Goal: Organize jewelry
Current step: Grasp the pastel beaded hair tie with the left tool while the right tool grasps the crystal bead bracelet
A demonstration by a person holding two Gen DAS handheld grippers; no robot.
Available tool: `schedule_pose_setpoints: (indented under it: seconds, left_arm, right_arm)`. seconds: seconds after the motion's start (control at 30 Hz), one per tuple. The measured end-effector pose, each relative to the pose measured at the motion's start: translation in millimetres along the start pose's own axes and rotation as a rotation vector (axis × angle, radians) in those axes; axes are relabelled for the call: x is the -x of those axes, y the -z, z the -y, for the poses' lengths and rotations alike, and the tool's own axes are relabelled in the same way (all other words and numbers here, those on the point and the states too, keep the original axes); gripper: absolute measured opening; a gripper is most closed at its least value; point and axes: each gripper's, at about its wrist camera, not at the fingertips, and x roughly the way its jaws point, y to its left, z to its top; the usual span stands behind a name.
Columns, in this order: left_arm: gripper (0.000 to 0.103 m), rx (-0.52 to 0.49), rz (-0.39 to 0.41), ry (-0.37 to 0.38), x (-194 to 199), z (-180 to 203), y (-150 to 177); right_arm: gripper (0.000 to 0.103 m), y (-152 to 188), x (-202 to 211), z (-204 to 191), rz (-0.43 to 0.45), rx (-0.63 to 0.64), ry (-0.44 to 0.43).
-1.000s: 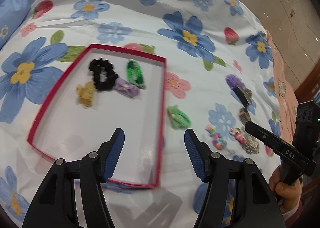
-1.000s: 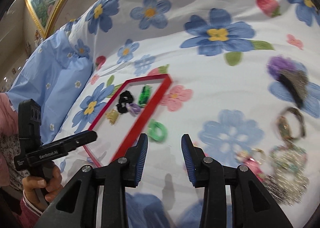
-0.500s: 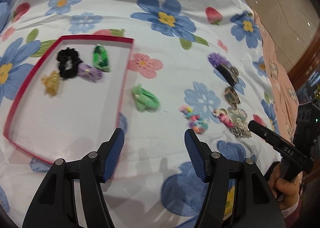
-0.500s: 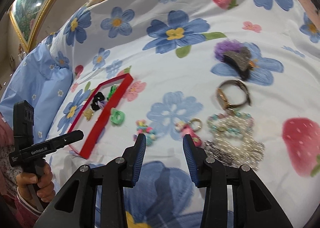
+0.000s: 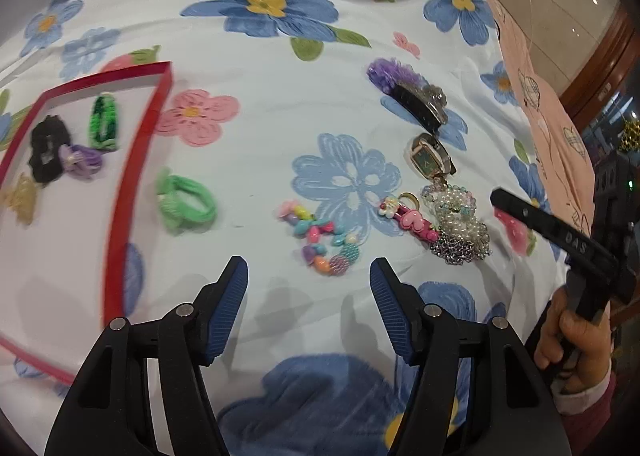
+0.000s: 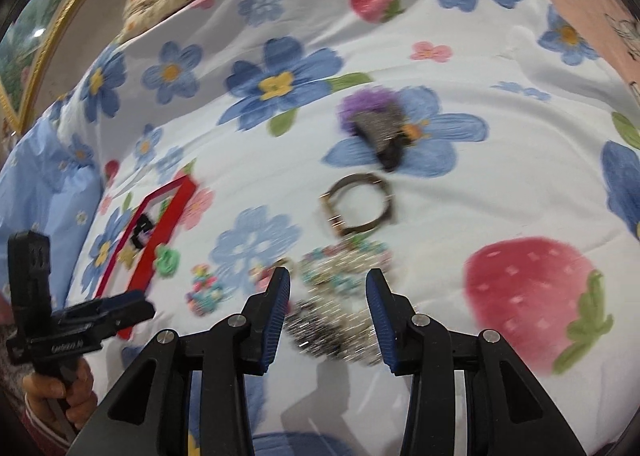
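The flowered bedspread (image 5: 280, 103) carries a red tray (image 5: 120, 191) (left edge cut off). Left tool (image 5: 308, 284) and right tool (image 6: 328, 292) gape empty; the bead-and-chain heap (image 6: 336, 312) beneath the right is blurred.

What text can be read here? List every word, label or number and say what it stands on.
"DAS" – white letters on the black body of the right gripper, seen from the left wrist view.
White lettering on the side of the left gripper, in the right wrist view: too blurred to read.
The watch face: no readable numbers.
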Motion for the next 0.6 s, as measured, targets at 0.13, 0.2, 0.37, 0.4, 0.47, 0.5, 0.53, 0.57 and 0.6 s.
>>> schedule_pose_setpoints:
  seconds: [0.13, 0.2, 0.37, 0.4, 0.47, 0.5, 0.53, 0.57, 0.6]
  left_arm:
    - [0.064, -0.019, -0.024, 0.000, -17.9, 9.2, -4.8]
    - [0.064, -0.026, -0.038, -0.004, -26.5, 11.2, -6.4]
    - [0.063, -0.035, -0.061, -0.028, -45.3, 10.4, -7.9]
    - [0.059, -0.045, -0.057, -0.036, -47.5, 11.0, -7.7]
    - [0.048, -0.072, -0.051, -0.060, -49.5, 13.7, -8.2]
    - [0.037, -0.081, -0.050, -0.064, -50.0, 14.0, -8.4]
    - [0.031, -0.083, -0.049, -0.060, -50.3, 13.7, -9.2]
    - [0.023, -0.081, -0.049, -0.049, -50.1, 12.4, -10.0]
    - [0.021, -0.078, -0.050, -0.036, -50.1, 11.1, -11.1]
  right_arm:
    - [0.041, -9.5, -9.0, 16.8, -0.007, -0.027, 0.033]
    - [0.040, -12.3, -19.6, 24.6, -0.029, -0.040, 0.045]
    - [0.033, -11.1, -41.7, 30.9, -0.089, -0.059, 0.032]
    - [0.030, -10.4, -45.4, 30.4, -0.099, -0.056, 0.032]
    - [0.018, -8.8, -47.5, 30.6, -0.098, -0.058, 0.018]
    - [0.010, -8.1, -47.1, 31.3, -0.095, -0.063, 0.008]
    - [0.010, -7.9, -46.3, 32.0, -0.092, -0.068, -0.002]
    - [0.010, -8.1, -45.9, 31.9, -0.090, -0.068, -0.004]
    - [0.008, -7.7, -44.7, 30.9, -0.085, -0.063, -0.004]
